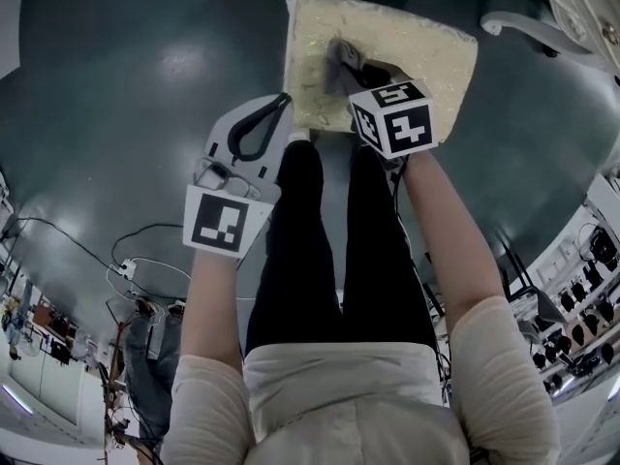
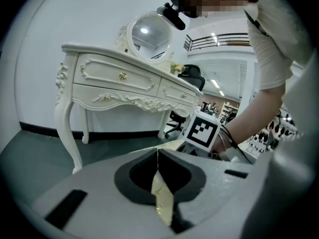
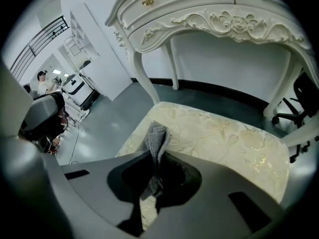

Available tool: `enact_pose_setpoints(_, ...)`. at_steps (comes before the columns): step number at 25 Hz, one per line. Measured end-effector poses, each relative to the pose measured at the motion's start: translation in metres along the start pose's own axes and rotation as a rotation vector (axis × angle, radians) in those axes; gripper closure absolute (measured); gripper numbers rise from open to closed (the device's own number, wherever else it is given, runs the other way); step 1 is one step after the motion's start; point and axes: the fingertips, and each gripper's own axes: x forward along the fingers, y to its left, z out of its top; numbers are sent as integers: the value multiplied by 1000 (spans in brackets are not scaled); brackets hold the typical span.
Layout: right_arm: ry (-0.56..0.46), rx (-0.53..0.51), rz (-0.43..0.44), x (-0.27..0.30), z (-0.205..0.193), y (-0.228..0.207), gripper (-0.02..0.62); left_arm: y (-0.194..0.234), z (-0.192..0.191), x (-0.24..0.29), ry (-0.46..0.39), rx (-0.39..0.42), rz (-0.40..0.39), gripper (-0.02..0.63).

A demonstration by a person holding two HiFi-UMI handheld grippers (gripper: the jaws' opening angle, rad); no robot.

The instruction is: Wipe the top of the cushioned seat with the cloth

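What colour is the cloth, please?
The cloth is grey, best seen in the right gripper view.

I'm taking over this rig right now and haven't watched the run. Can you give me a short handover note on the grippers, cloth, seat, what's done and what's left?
Left gripper: jaws together, empty, held beside the seat's left edge near its front corner.
Right gripper: shut on the grey cloth, which rests on the left half of the cushioned seat.
The seat stands on the floor in front of the white dressing table.
Done: cloth gripped and on the seat top. How much is wiped cannot be told.
Left: probably sweep the cloth across the whole top.
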Motion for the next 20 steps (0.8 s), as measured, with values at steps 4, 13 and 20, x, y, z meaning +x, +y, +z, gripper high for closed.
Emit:
enact_pose_setpoints(4, -17, 21, 4, -18, -15, -29, 568, -28, 8, 21, 10, 26, -9, 603)
enact_pose_setpoints(13, -30, 26, 27, -28, -21, -38, 568, -54, 11, 43, 22, 53, -38, 603)
enact_pose_setpoints(20, -26, 34, 26, -43, -36, -62, 568, -76, 11, 58, 46, 60, -56, 603)
